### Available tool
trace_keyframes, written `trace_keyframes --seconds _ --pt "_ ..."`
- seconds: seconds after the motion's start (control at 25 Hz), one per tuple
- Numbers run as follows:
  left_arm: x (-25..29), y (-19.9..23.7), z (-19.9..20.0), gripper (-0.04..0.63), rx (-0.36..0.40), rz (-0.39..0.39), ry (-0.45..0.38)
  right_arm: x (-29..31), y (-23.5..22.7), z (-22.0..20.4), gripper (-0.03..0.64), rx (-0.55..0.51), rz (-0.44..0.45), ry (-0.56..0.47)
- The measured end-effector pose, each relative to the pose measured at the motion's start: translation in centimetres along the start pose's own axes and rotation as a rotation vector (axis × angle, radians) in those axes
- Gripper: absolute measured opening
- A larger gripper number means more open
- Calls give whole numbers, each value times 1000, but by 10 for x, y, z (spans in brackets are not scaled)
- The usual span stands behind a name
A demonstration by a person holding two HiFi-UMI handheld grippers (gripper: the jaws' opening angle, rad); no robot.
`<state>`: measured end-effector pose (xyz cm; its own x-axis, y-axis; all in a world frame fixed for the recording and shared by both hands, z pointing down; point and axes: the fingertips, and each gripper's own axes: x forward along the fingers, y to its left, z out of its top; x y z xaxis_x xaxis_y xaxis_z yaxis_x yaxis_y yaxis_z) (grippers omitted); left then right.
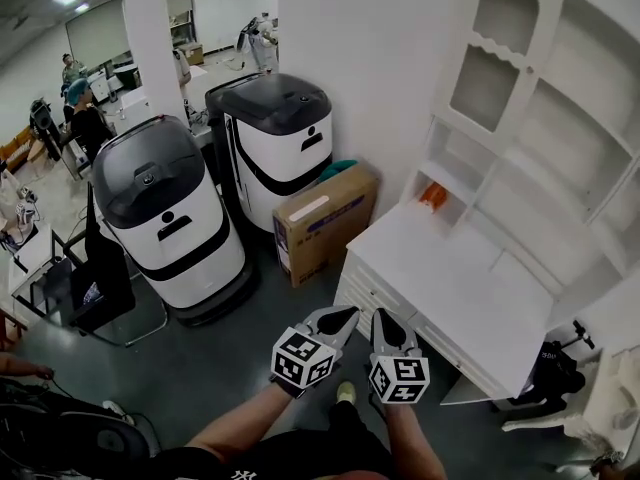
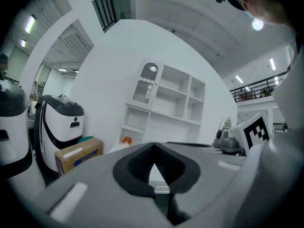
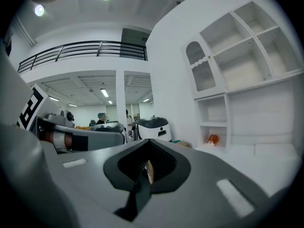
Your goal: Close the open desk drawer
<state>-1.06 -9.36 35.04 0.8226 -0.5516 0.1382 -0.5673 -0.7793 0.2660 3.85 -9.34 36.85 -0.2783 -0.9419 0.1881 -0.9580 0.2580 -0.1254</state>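
Note:
A white desk with a tall hutch stands at the right in the head view. A small orange thing sits in its lowest cubby. A grey flat panel juts from the desk's near front edge; it looks like the open drawer. My left gripper and right gripper hover side by side in front of the desk's left drawers, touching nothing. Both are shut and empty. The left gripper looks along its jaws toward the hutch. The right gripper has the desk top on its right.
Two white-and-black machines stand to the left, with a cardboard box against the wall beside the desk. A black chair is at far left, dark gear at the desk's right end. People work far back.

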Motion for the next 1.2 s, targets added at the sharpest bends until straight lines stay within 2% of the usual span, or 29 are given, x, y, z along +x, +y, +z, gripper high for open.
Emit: trace_keyframes --seconds 0.28,0.56,1.2 --pt "-4 -12 13 0 10 -6 -26 -10 3 9 24 -28 6 -5" --pt "-7 -21 11 0 21 -5 -29 -19 4 7 23 -34 8 -8" --pt "-12 -18 15 0 35 14 -27 -18 10 8 23 -36 29 1"
